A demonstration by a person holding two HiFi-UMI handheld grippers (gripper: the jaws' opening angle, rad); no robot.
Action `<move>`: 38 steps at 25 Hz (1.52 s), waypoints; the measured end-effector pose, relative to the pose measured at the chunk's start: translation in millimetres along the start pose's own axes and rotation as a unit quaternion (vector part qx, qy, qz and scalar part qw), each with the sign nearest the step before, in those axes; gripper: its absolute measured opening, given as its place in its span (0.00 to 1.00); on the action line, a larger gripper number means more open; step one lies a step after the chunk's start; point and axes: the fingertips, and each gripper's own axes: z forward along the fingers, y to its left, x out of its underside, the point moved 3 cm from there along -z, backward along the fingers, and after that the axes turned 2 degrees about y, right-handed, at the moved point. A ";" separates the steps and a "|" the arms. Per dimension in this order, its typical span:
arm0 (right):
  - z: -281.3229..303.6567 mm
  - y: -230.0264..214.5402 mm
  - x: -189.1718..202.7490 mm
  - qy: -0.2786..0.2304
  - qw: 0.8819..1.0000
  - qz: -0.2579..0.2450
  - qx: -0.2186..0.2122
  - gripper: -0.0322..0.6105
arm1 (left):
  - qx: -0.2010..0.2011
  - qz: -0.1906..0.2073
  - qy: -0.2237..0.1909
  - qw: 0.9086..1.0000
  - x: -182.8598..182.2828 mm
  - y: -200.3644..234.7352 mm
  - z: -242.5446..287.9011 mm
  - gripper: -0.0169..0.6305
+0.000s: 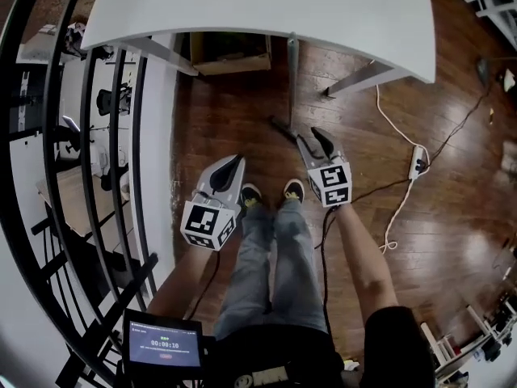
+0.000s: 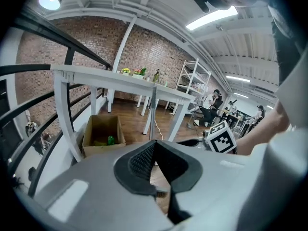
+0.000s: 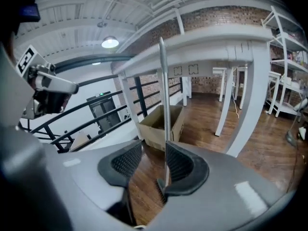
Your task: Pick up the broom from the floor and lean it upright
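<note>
Leaning upright against the white worktop [image 1: 242, 6] just ahead of the spread, empty right claw [image 1: 313, 141], the grey-handled dark-bristled broom [image 1: 292, 71] seems placed; the left claw [image 1: 229, 170] is pressed together, empty. Little apparently remains.

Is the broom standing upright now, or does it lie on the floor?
Upright. The broom rises straight from the wooden floor, and its handle leans on the edge of the white table.
</note>
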 end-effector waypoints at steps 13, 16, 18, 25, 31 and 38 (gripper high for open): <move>-292.6 92.2 -183.6 -0.227 0.973 -0.033 0.037 0.17 | 0.063 0.047 -0.119 0.990 -126.0 -126.4 -138.9 0.05; -349.8 118.5 -187.3 -0.263 0.964 -0.012 0.038 0.12 | 0.062 0.066 -0.140 0.986 -136.9 -163.8 -180.5 0.05; -368.5 126.3 -180.7 -0.268 0.963 -0.001 0.033 0.07 | 0.060 0.076 -0.150 0.984 -144.4 -183.5 -193.1 0.05; -354.1 154.7 -156.6 -0.235 0.972 0.005 -0.006 0.06 | 0.065 0.075 -0.159 0.982 -149.5 -197.8 -188.9 0.05; -382.8 158.6 -158.5 -0.251 0.968 0.005 -0.011 0.05 | 0.085 0.086 -0.165 0.979 -148.0 -237.8 -196.7 0.05; -404.2 151.0 -157.5 -0.259 0.966 0.019 0.002 0.05 | 0.112 0.099 -0.166 0.975 -152.1 -270.4 -190.5 0.05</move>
